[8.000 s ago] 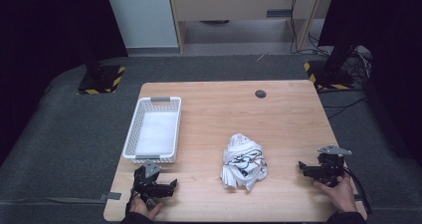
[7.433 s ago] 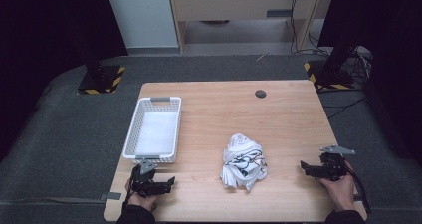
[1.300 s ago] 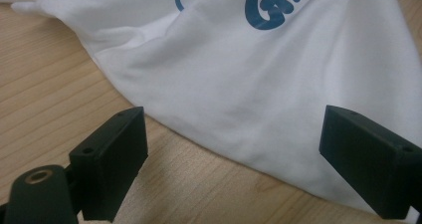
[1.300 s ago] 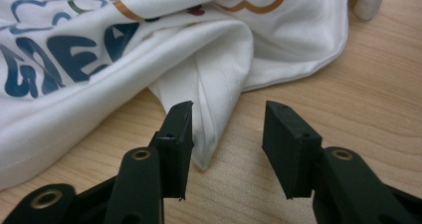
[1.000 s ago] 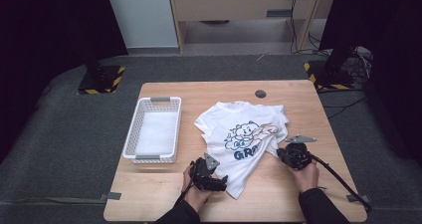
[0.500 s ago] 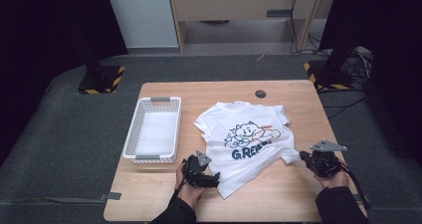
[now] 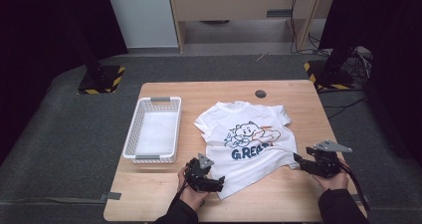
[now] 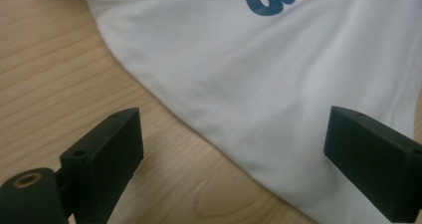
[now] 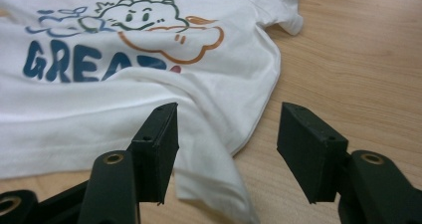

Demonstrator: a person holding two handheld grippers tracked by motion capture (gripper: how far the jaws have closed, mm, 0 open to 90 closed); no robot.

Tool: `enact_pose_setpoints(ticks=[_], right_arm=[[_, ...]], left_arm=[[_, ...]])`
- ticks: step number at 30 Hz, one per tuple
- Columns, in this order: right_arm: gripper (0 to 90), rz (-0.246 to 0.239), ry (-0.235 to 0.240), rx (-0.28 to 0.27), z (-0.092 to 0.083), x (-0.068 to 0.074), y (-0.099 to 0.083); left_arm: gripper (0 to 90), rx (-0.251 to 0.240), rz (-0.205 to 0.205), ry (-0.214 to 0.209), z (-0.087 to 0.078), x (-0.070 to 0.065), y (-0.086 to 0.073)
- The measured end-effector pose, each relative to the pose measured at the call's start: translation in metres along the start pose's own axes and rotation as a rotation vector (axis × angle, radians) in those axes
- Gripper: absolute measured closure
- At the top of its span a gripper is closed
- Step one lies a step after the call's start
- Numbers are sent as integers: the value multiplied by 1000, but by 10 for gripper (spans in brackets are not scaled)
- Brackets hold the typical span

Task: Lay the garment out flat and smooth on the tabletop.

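A white T-shirt [image 7: 246, 139] with a cartoon print and blue letters lies spread face up on the wooden table [image 7: 298, 97]. My left gripper [image 7: 218, 180] rests at the shirt's lower left hem. In the left gripper view it [image 8: 234, 134] stands open, its jaws wide apart over the hem of the shirt [image 8: 259, 74], and nothing is pinched. My right gripper [image 7: 299, 162] sits at the lower right corner of the hem. Its jaws have just been opening, and in the right gripper view it [image 9: 229, 117] is open, with the crumpled corner of the shirt [image 9: 124, 89] lying loose between the jaws.
A white slatted basket [image 7: 152, 100] stands on the left side of the table, with nothing in it. A small dark round spot [image 7: 260, 93] marks the far middle of the tabletop. Black-and-yellow stand bases sit on the floor beyond both far corners.
My right gripper moved to the right, drawing the shirt's lower hem outward and flatter, then opened its jaws off the cloth. The left gripper stayed almost in place.
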State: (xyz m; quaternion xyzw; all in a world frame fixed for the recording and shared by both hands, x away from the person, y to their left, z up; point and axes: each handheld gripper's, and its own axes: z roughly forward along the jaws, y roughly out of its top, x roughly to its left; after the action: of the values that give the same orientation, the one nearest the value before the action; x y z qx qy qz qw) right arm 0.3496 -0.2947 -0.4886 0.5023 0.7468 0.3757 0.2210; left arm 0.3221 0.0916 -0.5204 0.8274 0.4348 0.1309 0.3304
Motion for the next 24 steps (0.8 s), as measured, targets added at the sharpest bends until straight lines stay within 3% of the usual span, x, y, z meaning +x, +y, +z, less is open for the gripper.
enact_pose_setpoints(ticks=[6,10,11,12,13,14,24], right_arm=[[516,41,6,56,13,-5,-2],[699,52,46,82,15,-4,-4],[699,52,46,82,15,-4,-4],[785,37,66,101,15,-2,-5],[785,37,66,101,15,-2,-5],[850,17,83,121,14,0,-6],[868,-27,182,119,-8,14,-12]], left_arm=[[69,26,53,18,4,-11,-3],[62,39,60,28,5,-11,-4],[62,39,60,28,5,-11,-4],[60,45,60,29,4,-10,-4],[60,49,62,33,3,-9,-4],[55,60,66,41,1,-7,-5],[42,98,95,74,-8,3,-8]])
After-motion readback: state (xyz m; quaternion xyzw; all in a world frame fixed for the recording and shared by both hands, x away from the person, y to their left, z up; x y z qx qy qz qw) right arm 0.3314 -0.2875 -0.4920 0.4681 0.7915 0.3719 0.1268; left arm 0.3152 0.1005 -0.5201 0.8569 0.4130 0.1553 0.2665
